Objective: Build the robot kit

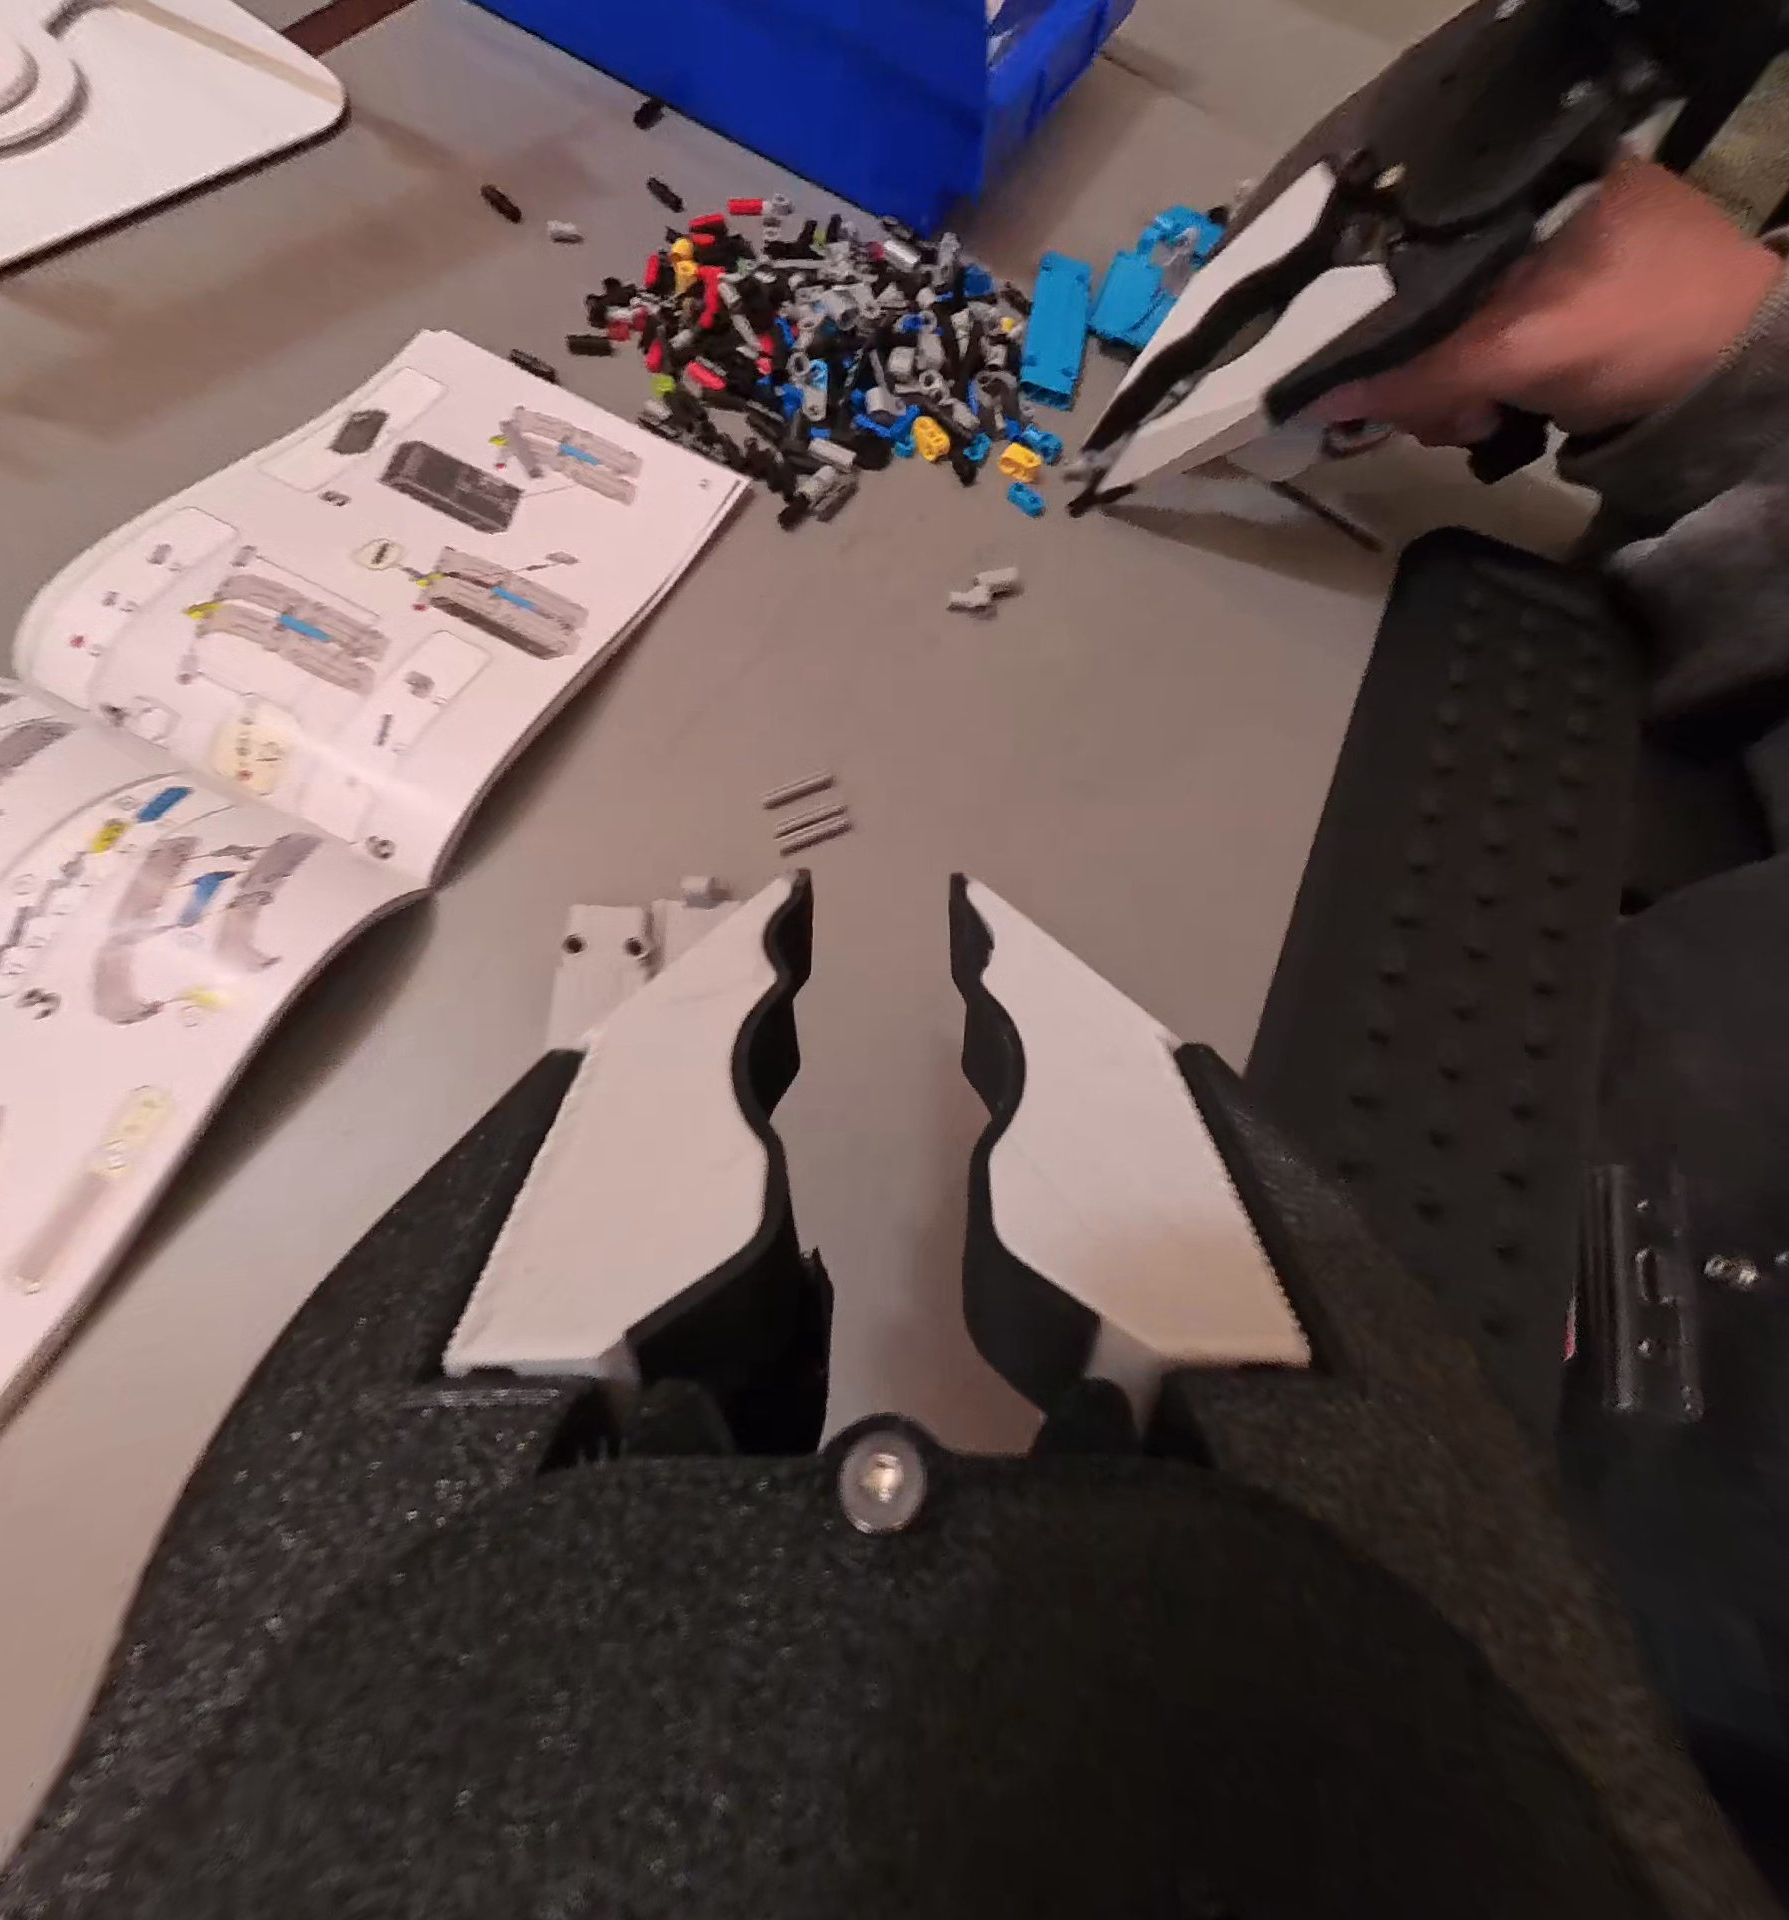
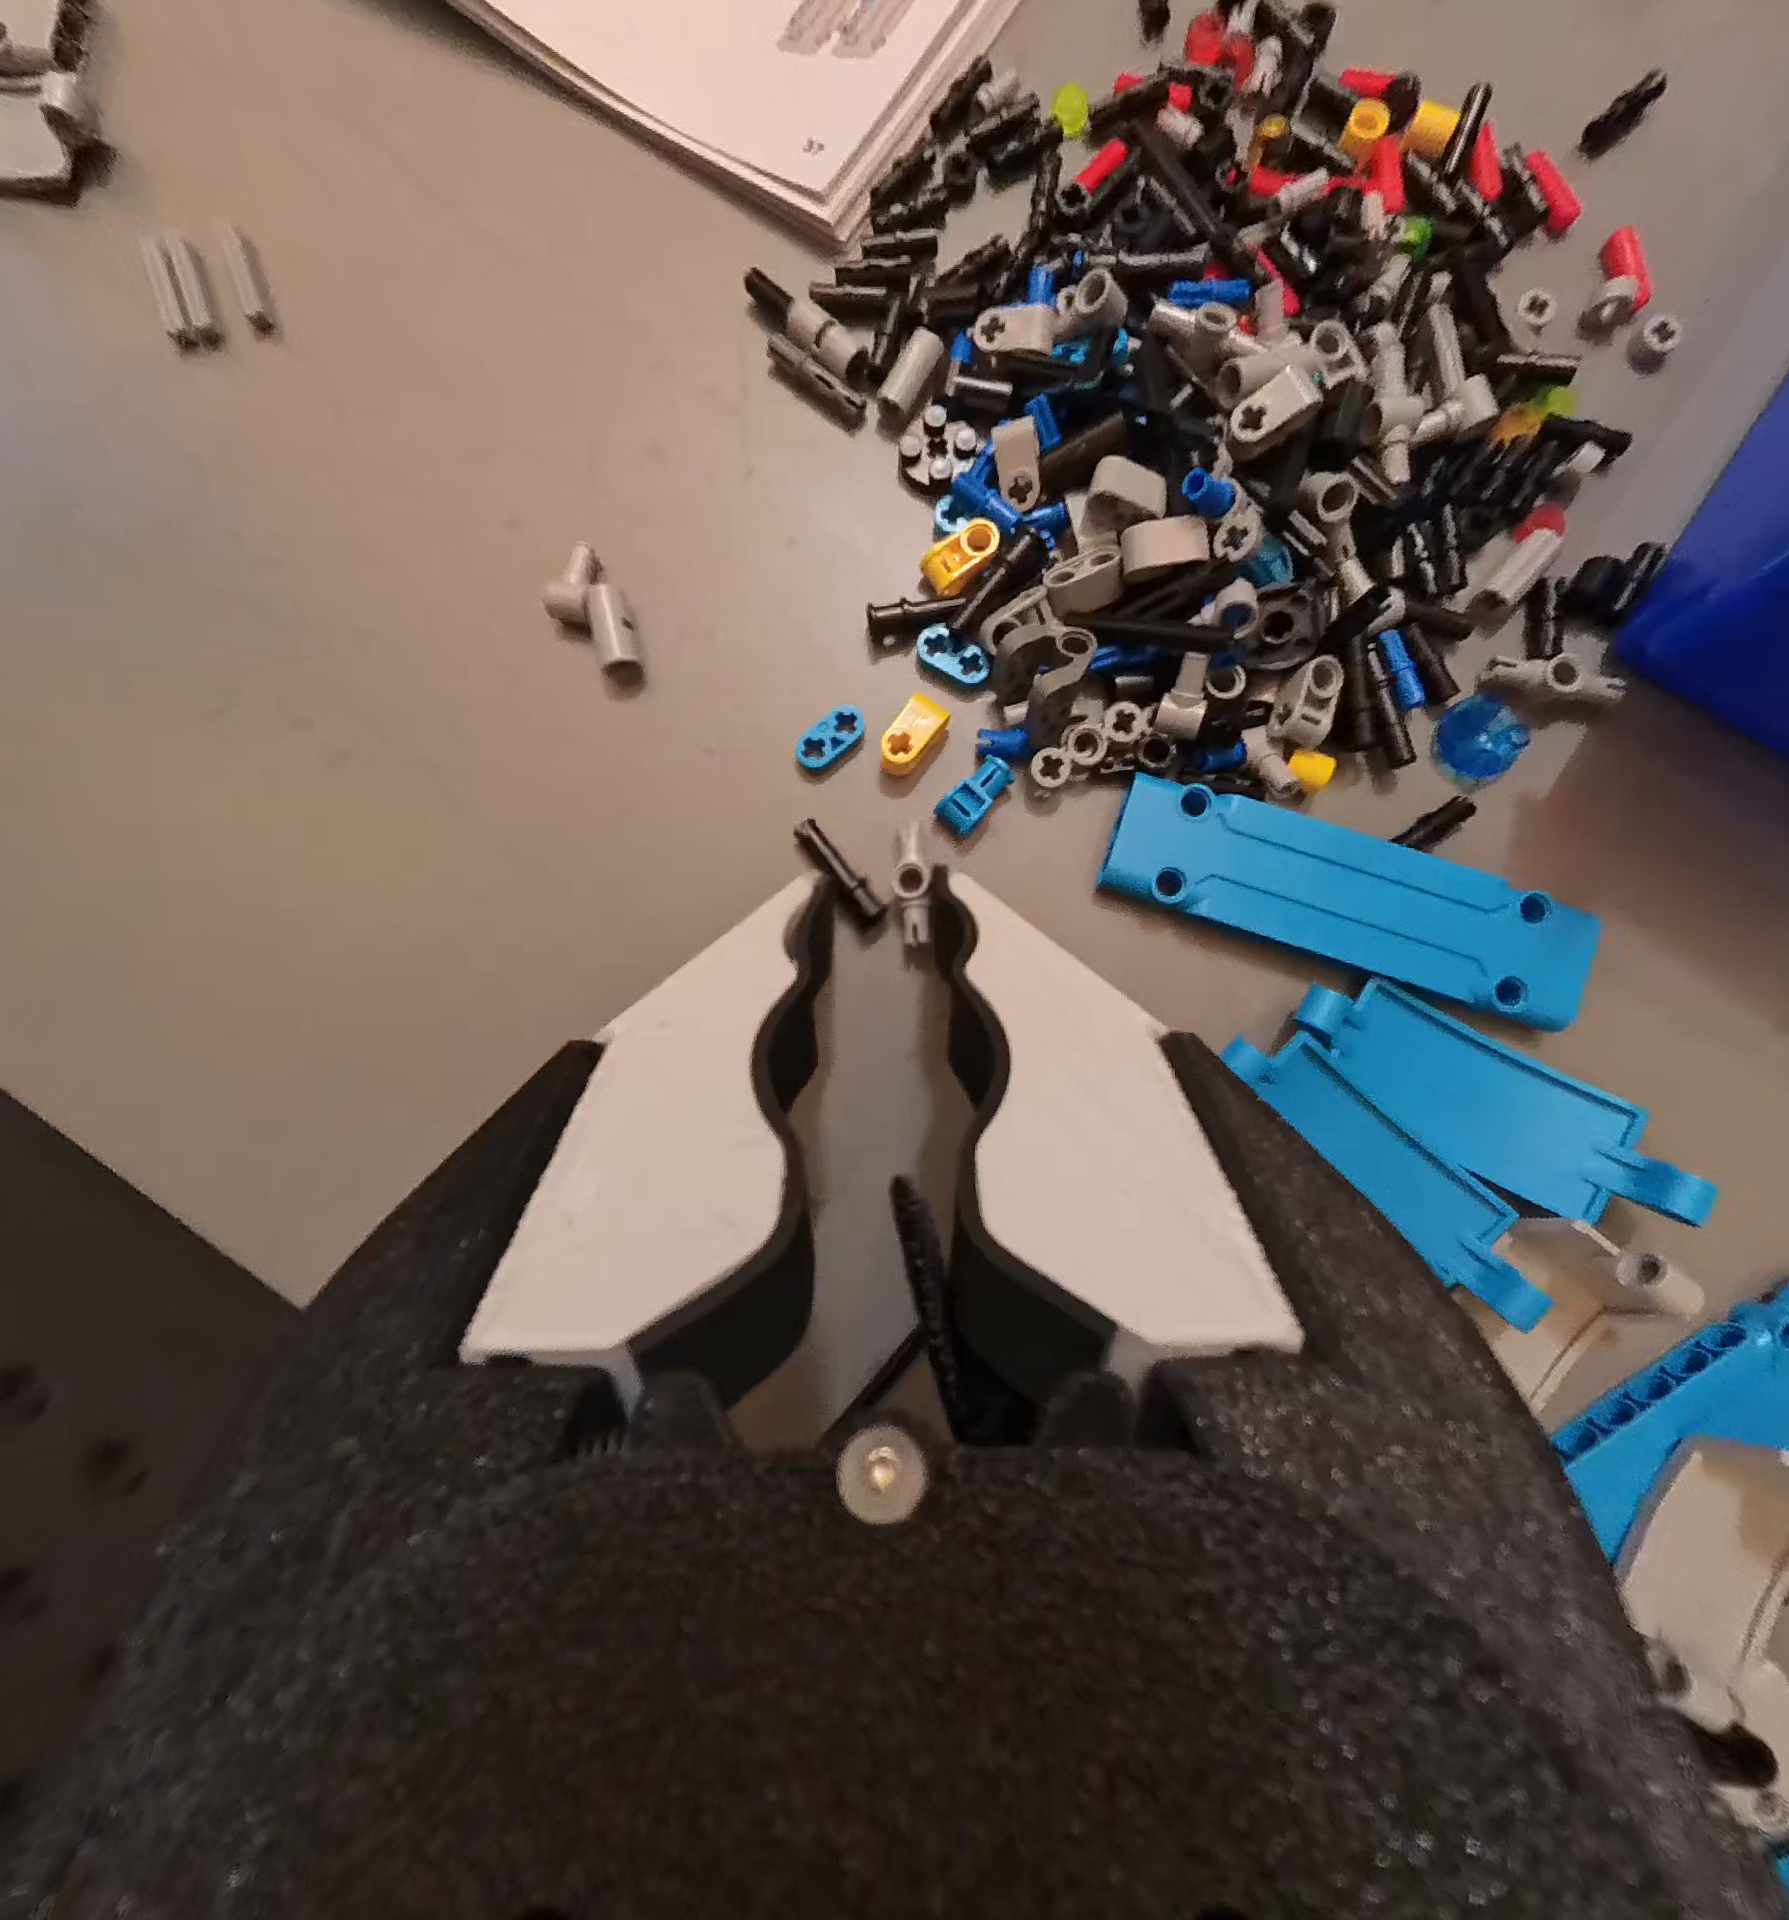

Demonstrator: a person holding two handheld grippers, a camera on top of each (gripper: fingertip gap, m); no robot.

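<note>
1. Left gripper (image 1: 879, 883) hovers low over the grey bench (image 1: 1077, 727) with its jaws parted and nothing between them.
2. Just past its tips lie 3 thin grey rods (image 1: 807, 816), side by side; a pale grey part (image 1: 609, 956) sits partly hidden under its left finger.
3. An open instruction booklet (image 1: 350, 644) fills the left of the left wrist view, flat on the bench.
4. Right gripper (image 2: 882, 883) has its jaws slightly apart and grips nothing that I can see; a small black pin (image 2: 840, 871) and a small grey connector (image 2: 913, 891) lie on the bench right at its tips.
5. In the left wrist view that gripper shows at upper right, held by a hand (image 1: 1596, 322), its tips down by the edge of the pile of small parts (image 1: 817, 343).
6. In the right wrist view the pile spreads across the upper right, in black, grey, blue, red and yellow.
7. Long light-blue panels (image 2: 1347, 904) lie at centre right, below the pile.
8. A blue bin (image 2: 1763, 540) stands at the right edge, and 2 joined grey connectors (image 2: 594, 608) lie alone, left of the pile.
9. A black perforated board (image 1: 1451, 883) covers the right side of the left wrist view.
</note>
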